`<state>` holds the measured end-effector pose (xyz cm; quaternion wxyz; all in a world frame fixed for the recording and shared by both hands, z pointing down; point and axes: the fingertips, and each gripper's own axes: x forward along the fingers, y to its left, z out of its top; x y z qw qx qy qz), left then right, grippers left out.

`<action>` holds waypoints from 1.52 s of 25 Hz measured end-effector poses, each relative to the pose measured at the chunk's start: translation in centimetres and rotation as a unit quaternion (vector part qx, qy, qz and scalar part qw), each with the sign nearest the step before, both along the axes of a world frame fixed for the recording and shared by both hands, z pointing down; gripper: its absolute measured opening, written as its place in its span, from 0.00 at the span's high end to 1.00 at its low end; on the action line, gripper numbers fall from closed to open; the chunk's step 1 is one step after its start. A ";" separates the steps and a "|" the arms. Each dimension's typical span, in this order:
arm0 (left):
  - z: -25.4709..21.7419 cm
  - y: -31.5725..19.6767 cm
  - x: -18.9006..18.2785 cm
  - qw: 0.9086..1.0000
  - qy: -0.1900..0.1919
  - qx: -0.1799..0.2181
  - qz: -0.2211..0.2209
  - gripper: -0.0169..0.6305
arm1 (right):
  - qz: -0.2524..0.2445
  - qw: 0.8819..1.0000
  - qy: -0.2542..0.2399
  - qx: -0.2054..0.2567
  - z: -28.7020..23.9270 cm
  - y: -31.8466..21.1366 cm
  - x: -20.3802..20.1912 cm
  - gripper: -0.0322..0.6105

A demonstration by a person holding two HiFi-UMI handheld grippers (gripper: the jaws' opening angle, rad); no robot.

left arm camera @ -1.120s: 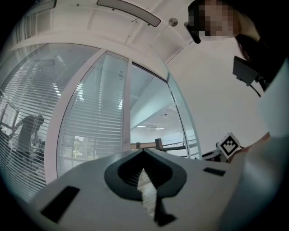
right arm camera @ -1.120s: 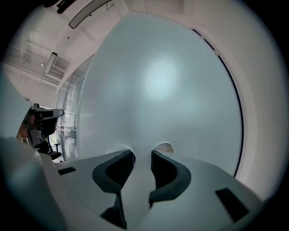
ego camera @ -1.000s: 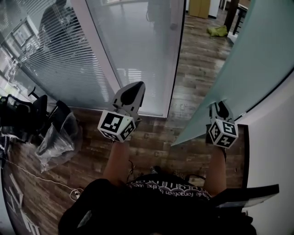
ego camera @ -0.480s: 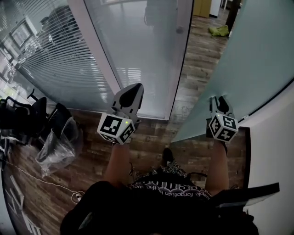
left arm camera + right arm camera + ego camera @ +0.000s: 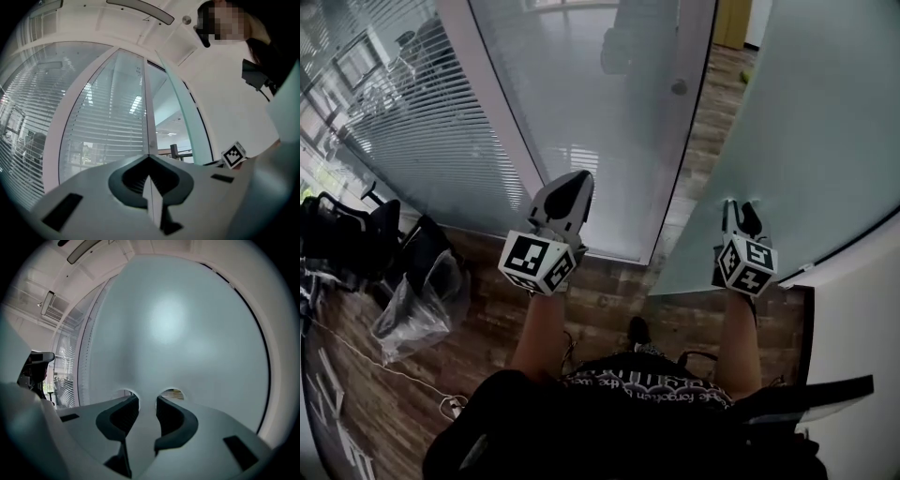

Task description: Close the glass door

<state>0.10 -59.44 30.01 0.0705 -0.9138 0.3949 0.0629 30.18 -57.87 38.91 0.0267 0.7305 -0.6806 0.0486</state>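
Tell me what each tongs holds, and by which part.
Nothing is held. The left tongs are shut and empty; the right tongs, open, just narrowing with nothing between, only push tips against the glass door.

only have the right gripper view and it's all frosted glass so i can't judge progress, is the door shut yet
Observer: no, the head view shows the glass door angled open, with a strip of wood floor between its free edge and the fixed panel
Operator: is the left gripper on it too
Observer: no, the left gripper is apart from the door, aimed at the fixed panel, jaws together and empty
Operator: where on the door is mine
Observer: the right gripper is low on its face near the bottom edge; jaws apart, just closed slightly, clamping nothing
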 end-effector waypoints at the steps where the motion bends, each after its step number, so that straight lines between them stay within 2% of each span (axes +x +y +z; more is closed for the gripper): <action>1: -0.1 -0.6 0.3 1.000 0.000 0.002 -0.002 0.97 | -0.001 1.000 0.001 0.000 0.0 -0.6 0.1 0.76; 10: 0.0 -4.8 3.0 1.000 -0.007 0.006 -0.008 0.97 | -0.007 1.000 0.003 -0.001 0.6 -6.1 1.4 0.76; 25: 0.6 -9.1 1.9 0.999 -0.010 -0.002 -0.040 0.97 | -0.010 1.000 0.002 -0.006 0.4 -13.2 2.8 0.77; 38: 1.7 -11.7 2.5 0.999 -0.011 -0.015 -0.035 0.97 | -0.015 1.000 0.013 -0.003 0.4 -15.9 3.5 0.77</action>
